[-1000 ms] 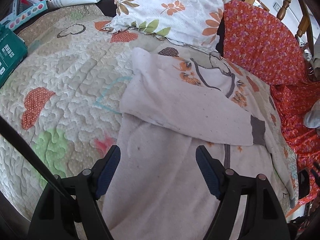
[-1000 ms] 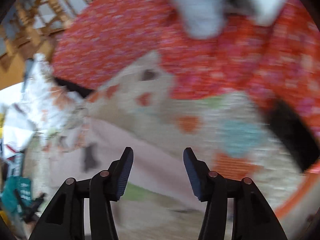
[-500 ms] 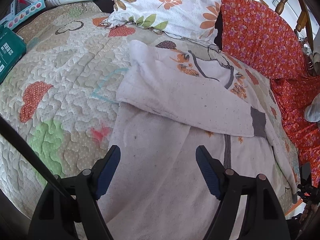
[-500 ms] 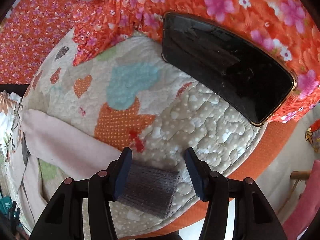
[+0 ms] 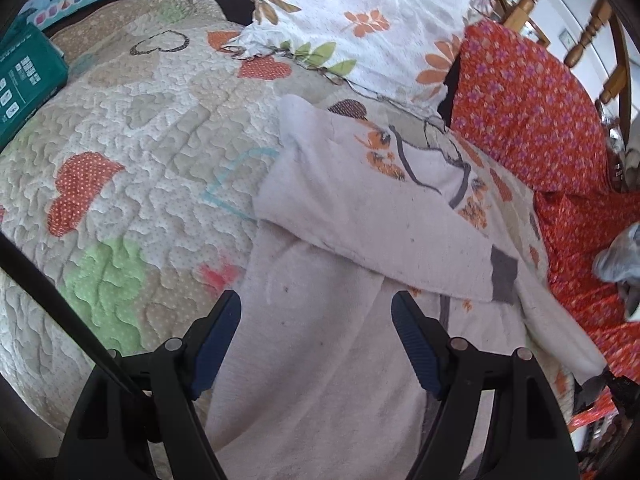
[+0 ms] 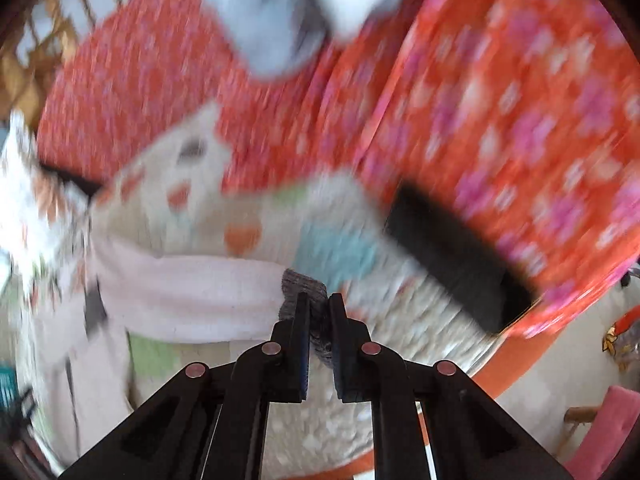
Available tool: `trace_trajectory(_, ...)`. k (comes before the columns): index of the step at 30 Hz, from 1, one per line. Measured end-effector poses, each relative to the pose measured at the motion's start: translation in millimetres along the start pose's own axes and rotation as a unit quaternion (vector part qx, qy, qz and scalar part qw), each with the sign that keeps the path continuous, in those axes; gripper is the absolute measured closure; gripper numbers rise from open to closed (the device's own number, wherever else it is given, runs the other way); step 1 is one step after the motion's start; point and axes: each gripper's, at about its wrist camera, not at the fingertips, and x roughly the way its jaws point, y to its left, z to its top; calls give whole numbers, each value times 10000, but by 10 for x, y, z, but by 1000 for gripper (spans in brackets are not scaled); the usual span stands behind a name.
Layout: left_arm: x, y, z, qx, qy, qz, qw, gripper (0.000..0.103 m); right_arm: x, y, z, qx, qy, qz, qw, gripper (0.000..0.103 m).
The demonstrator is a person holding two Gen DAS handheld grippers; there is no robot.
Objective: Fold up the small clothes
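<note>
Pinching the grey cuff [image 6: 304,286], your right gripper [image 6: 319,312] has just closed its jaws to carry that sleeve [image 6: 188,292] across the shirt [image 5: 320,360] on the bed [image 5: 120,128]; your left gripper [image 5: 316,320] hovers wide, empty.

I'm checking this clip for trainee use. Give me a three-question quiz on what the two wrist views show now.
1. True or false: the right tool is shut on the sleeve's grey cuff.
2. Which state is the left tool in? A) shut on the shirt B) open over the shirt C) shut on the pillow
3. Fill in: the other sleeve already lies folded across the shirt's ____.

Key: 1 true; 2 B; 3 body. The right tool's jaws have just been closing, with the cuff between them.
</note>
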Motion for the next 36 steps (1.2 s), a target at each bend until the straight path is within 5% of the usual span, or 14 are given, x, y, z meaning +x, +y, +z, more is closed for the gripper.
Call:
trace_trajectory(6, -387, 71, 426, -67, -561, 37, 9984, 23, -249, 496, 381, -106, -101, 318, 9994, 93)
trace_trajectory(11, -514, 226, 578, 89, -1079, 449, 9931, 22, -193, 1563, 373, -608, 366, 1309, 9889, 93)
trace_trajectory(15, -432, 590, 608, -289, -960, 547, 9935, 22, -130, 2685, 232, -1349, 651, 1840, 9714, 93)
trace_trajectory(19, -528, 870, 681, -662, -1094, 520, 9904, 22, -191, 3921, -113, -2413, 734, 2198, 9424, 93)
trace_trajectory(26, -676, 1188, 732, -1250, -1241, 338, 9838, 22, 202, 5518, -907, -3442, 1141, 2509, 8975, 93)
trace_trajectory(36, -704, 1323, 767, -1509, -1170, 144, 9815, 21, 1233, 6610, -2080, -4086, 1706, 2006, 8739, 89)
